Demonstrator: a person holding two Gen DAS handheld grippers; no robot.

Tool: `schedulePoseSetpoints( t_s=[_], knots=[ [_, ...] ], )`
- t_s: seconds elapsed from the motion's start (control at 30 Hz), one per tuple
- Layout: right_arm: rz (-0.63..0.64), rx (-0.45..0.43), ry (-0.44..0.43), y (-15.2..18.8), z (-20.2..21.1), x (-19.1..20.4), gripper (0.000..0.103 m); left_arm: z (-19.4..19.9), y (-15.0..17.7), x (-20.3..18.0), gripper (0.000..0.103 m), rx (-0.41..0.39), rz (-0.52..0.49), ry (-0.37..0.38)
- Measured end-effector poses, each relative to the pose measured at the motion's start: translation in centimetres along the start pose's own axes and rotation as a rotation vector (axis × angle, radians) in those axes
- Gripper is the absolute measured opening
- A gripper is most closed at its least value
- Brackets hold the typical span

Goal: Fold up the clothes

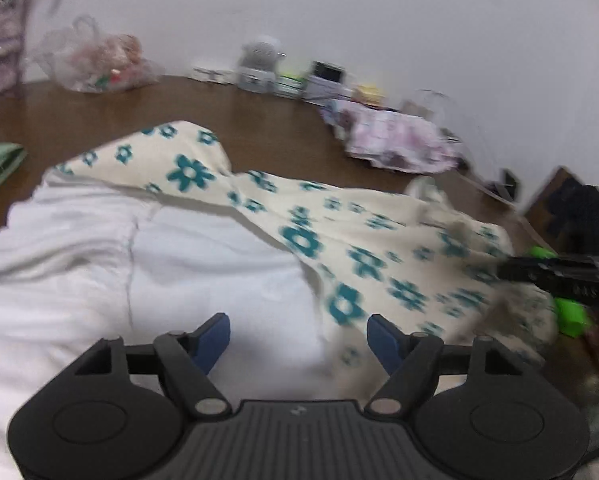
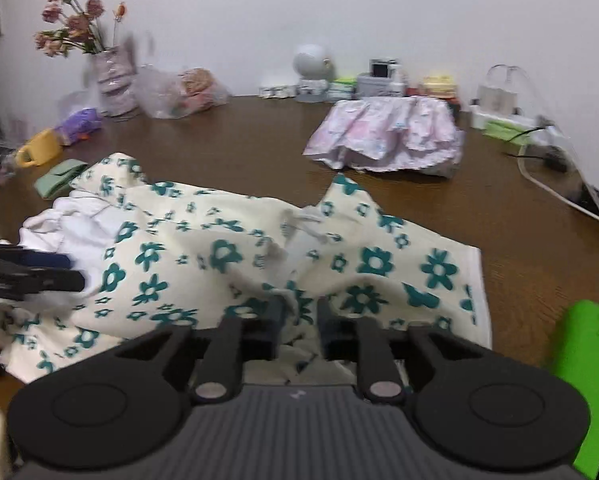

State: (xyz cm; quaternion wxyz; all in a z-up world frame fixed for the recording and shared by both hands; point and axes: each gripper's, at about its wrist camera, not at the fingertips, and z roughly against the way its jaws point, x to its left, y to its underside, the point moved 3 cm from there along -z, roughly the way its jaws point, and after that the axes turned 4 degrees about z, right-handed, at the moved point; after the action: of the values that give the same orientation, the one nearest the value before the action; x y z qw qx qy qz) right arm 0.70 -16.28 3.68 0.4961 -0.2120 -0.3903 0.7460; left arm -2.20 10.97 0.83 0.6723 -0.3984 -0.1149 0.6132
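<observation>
brown wooden desk [image 2: 259, 136] runs back to a white wall. spread across the near middle lies a cream garment with teal flowers [image 2: 219, 248], its white lining [image 1: 203, 256] turned up on the left part. towards the back right sits a pink ruffled garment [image 2: 387, 136]. along the back edge: a vase of dried flowers [image 2: 111, 76], a clear plastic bag [image 2: 179, 92], small boxes and gadgets, too blurred to name. at the left edge, a folded green cloth [image 2: 57, 180], a yellow cup [image 2: 39, 152] and a purple item [image 2: 79, 124]. cables trail along the right edge.
</observation>
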Motion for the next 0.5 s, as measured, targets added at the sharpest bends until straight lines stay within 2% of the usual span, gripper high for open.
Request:
schedulePoseSetpoints(
  t_s=[0.03, 0.1, 0.17, 0.27, 0.37, 0.4, 0.43, 0.47, 0.5],
  knots=[
    [0.001, -0.031, -0.031, 0.0, 0.8, 0.3, 0.040, 0.9, 0.4, 0.1, 0.075, 0.000, -0.018, 0.033],
    [0.040, -0.061, -0.134, 0.1, 2.6, 1.3, 0.043, 2.7, 1.6, 0.4, 0.075, 0.007, -0.069, 0.078],
    [0.081, -0.025, -0.202, 0.9, 3.2, 2.3, 0.048, 3.9, 2.7, 0.8, 0.075, 0.010, -0.082, 0.091],
    [0.121, 0.067, -0.214, 3.2, 2.5, 2.9, 0.050, 4.9, 4.0, 1.6, 0.075, 0.017, -0.075, 0.067],
    [0.076, 0.094, -0.211, 4.6, 1.5, 2.2, 0.047, 5.6, 4.8, 2.0, 0.075, -0.002, -0.099, 0.037],
    [0.069, 0.093, -0.223, 4.8, 1.4, 2.2, 0.035, 5.6, 4.8, 2.1, 0.075, -0.009, -0.117, 0.043],
    [0.070, 0.097, -0.233, 4.9, 1.3, 2.2, 0.015, 5.7, 4.9, 2.2, 0.075, -0.015, -0.133, 0.048],
    [0.071, 0.101, -0.244, 5.1, 1.2, 2.3, 0.009, 5.5, 4.9, 2.4, 0.074, -0.018, -0.141, 0.037],
    [0.082, 0.107, -0.247, 5.2, 1.4, 2.5, 0.007, 5.4, 5.0, 2.5, 0.074, -0.023, -0.152, 0.029]
  ],
)
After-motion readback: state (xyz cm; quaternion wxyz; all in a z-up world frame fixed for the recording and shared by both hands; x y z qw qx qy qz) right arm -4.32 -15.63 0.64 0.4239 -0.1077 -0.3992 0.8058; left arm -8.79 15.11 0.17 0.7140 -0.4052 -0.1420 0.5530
